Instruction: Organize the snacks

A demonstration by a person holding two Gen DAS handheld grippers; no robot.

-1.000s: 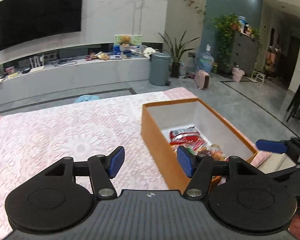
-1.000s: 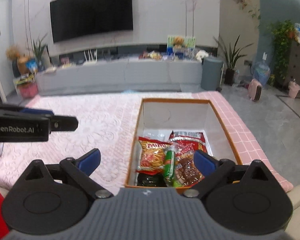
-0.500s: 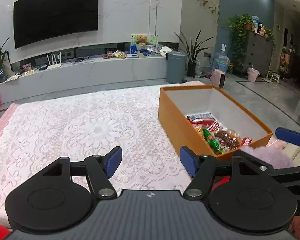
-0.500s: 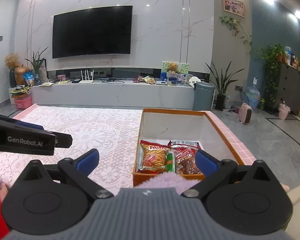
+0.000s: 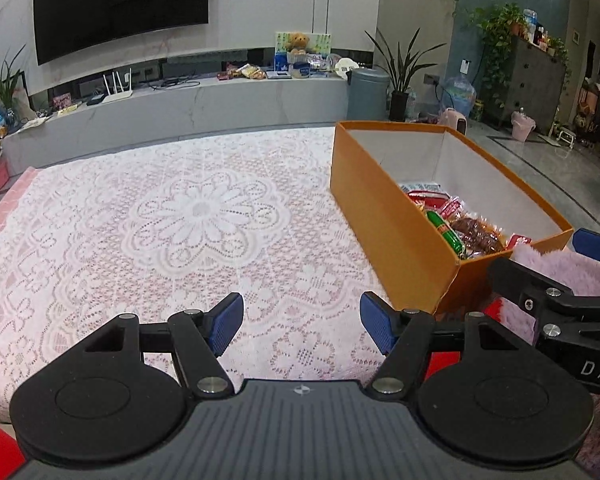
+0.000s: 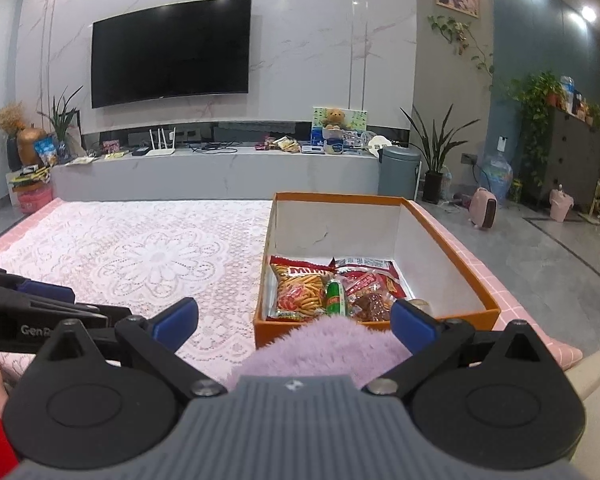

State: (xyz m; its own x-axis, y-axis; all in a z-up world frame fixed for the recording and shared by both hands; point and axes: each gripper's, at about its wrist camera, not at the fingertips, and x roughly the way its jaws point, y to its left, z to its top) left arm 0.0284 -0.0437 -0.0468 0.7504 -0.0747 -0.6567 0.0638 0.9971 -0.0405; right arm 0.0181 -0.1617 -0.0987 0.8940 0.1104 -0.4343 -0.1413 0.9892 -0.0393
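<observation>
L gripper (image 5: 301, 322): jaws wide apart, nothing between pads, over lace cloth (image 5: 160, 240). R gripper (image 6: 294, 322): jaws wide, no grip; purple fuzzy fabric (image 6: 324, 344) lies beneath/between fingers, contact unclear. Snacks (image 6: 332, 288) sit in near end of orange box (image 6: 452, 240), on cloth, right side.

A black television (image 6: 171, 50) hangs on a marble wall (image 6: 308, 40) above a long grey console (image 6: 220, 174).
</observation>
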